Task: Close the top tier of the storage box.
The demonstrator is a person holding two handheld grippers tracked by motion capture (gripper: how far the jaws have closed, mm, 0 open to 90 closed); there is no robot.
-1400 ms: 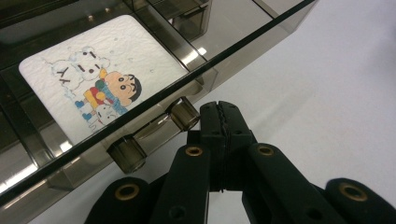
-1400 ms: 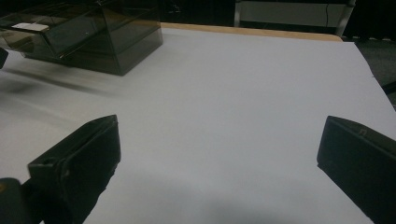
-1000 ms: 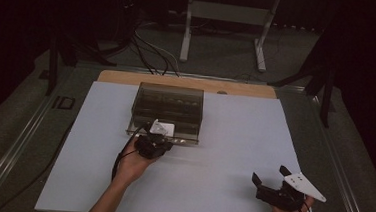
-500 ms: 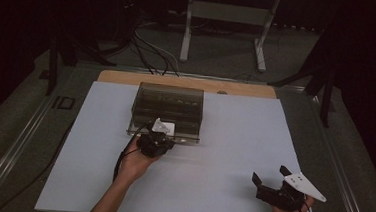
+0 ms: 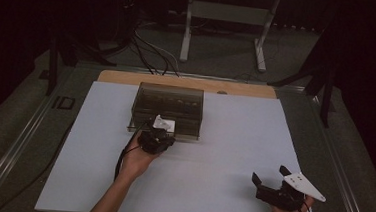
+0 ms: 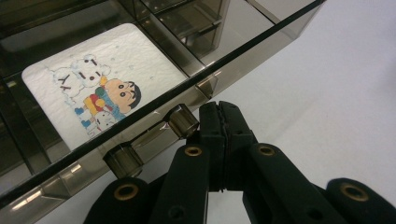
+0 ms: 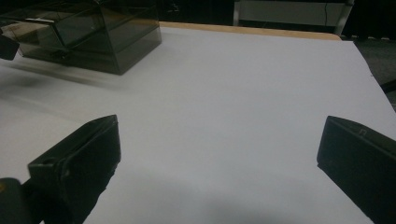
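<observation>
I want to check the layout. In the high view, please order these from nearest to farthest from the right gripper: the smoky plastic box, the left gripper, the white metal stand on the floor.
From the right gripper, at the table's near right corner:
1. Left gripper, to its left, at the box's front edge.
2. Smoky plastic box, just behind that gripper, centre-left.
3. White metal stand, on the floor beyond the table's far edge.

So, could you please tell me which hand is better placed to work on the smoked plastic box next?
The left. Its tool is shut and sits right at the box's front edge, beside the small knobs. The right tool is open, far off at the table's near right corner.
</observation>
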